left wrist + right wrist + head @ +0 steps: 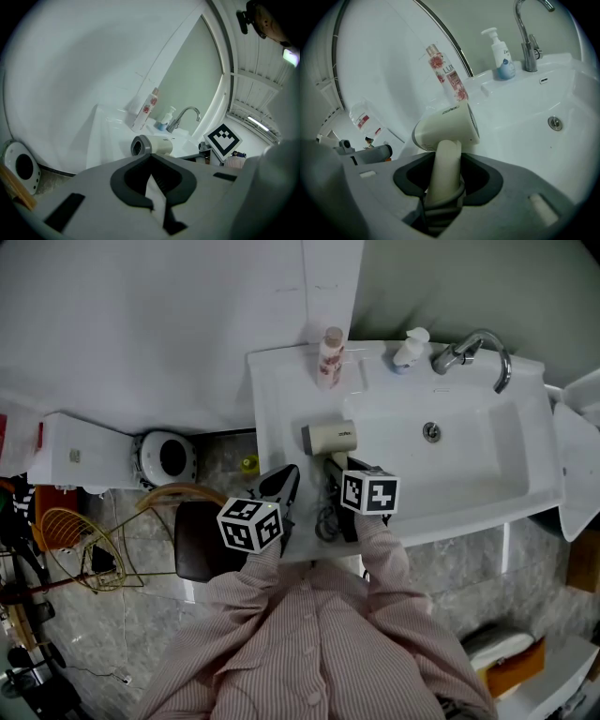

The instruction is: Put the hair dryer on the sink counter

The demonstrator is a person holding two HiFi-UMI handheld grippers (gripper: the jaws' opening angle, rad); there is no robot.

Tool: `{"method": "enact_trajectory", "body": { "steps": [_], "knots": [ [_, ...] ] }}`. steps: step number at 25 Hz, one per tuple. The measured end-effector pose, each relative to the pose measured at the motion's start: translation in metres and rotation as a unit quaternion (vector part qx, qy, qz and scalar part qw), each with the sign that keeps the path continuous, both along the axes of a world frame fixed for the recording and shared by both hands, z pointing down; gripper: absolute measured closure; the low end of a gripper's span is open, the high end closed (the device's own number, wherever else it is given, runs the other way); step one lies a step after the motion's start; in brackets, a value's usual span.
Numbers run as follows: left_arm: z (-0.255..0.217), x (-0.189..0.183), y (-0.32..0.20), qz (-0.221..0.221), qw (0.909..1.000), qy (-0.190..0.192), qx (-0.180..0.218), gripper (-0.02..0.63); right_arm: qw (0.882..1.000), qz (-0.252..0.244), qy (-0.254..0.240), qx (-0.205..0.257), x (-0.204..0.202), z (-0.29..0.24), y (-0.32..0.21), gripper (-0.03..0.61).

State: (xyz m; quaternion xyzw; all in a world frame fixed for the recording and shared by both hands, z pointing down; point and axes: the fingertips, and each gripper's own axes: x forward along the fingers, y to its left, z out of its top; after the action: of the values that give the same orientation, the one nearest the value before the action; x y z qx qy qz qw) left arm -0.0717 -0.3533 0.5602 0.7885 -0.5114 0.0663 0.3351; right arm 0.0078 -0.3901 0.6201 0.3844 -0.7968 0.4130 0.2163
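A cream hair dryer [330, 438] [447, 129] lies low over the white sink counter [277, 399], just left of the basin. Whether it rests on the counter I cannot tell. My right gripper [339, 474] [443, 187] is shut on its handle, and the dark cord [328, 517] hangs bunched by the jaws. My left gripper [284, 482] [157, 187] hovers at the counter's front left edge, jaws together and holding nothing. In the left gripper view the hair dryer [152, 145] shows its grey rear end just beyond those jaws.
A pink bottle [330, 357] [447, 75] and a soap pump [410, 348] [500, 54] stand at the back of the counter beside the faucet [473, 351]. Below left are a brown stool [197, 540], a wire basket [80, 540] and a round white appliance [167, 457].
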Motion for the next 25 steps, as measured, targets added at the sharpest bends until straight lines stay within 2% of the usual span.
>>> {"method": "enact_trajectory", "body": {
  "steps": [6, 11, 16, 25],
  "knots": [
    [-0.005, 0.001, 0.000, 0.004, 1.0000, 0.002, 0.006, 0.617, 1.000, -0.007, 0.018, -0.007, -0.003, 0.001, 0.002, 0.408],
    [-0.008, 0.002, -0.001, 0.008, 0.9999, 0.004, 0.011, 0.617, 0.999, -0.005, 0.040, 0.007, -0.001, 0.000, 0.002, 0.396],
    [-0.015, 0.004, -0.001, 0.013, 0.9997, 0.006, 0.021, 0.617, 0.999, 0.006, 0.038, 0.014, 0.004, -0.004, 0.003, 0.394],
    [-0.031, 0.013, 0.006, 0.037, 0.9982, 0.002, 0.047, 0.617, 0.996, 0.002, 0.040, 0.082, 0.018, -0.036, 0.005, 0.400]
  ]
}}
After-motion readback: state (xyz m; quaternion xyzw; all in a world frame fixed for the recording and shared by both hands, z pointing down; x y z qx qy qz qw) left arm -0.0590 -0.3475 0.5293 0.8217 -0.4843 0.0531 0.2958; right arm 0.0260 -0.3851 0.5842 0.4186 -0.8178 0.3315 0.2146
